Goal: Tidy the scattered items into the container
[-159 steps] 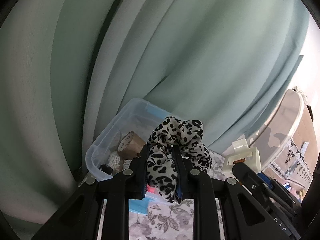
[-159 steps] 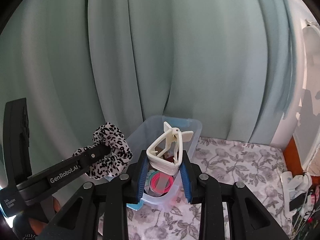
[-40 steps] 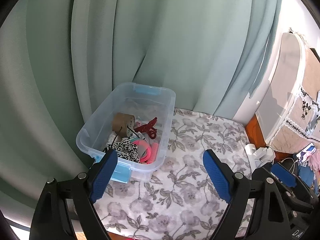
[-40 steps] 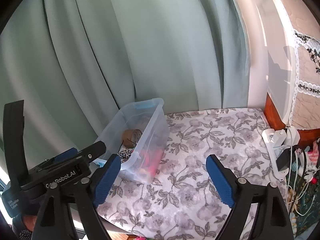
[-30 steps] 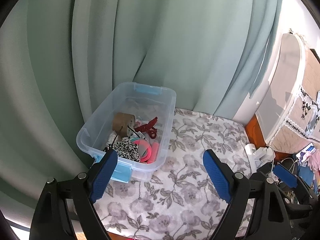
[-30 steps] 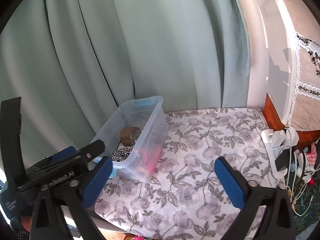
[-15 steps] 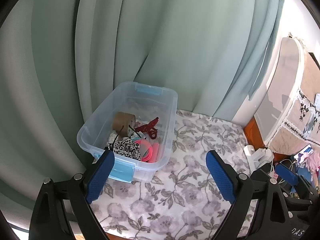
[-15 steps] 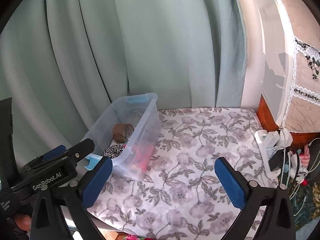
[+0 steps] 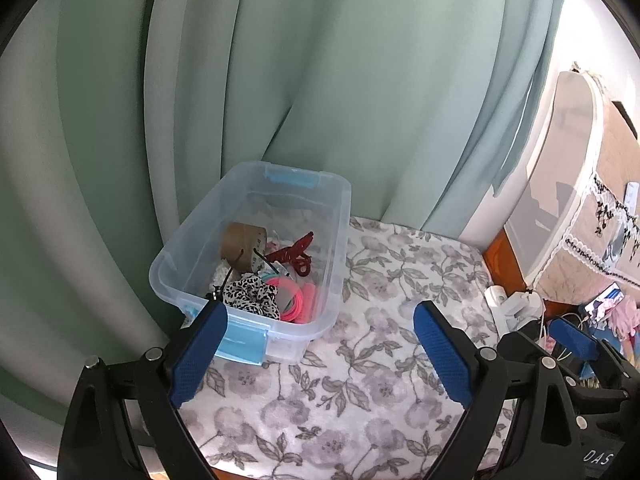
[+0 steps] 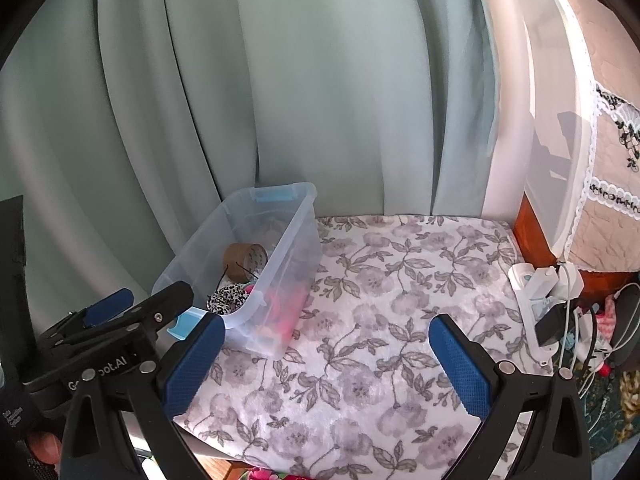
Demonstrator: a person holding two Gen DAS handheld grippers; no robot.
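Container (image 9: 339, 216), clear plastic with blue latches, is sitting on the floral-clothed bench (image 9: 360, 380) against the green curtain (image 9: 320, 80). Inside are lying a brown tape roll (image 9: 242, 246), a red clip (image 9: 292, 255), a leopard scrunchie (image 9: 252, 295) and pink bands (image 9: 294, 306). Left tongs (image 9: 320, 352) and right tongs (image 10: 326, 372) are both gaping wide and holding nothing, hovering over bare cloth. A white power strip (image 10: 540, 296) with cables is crowding the bench's right edge.
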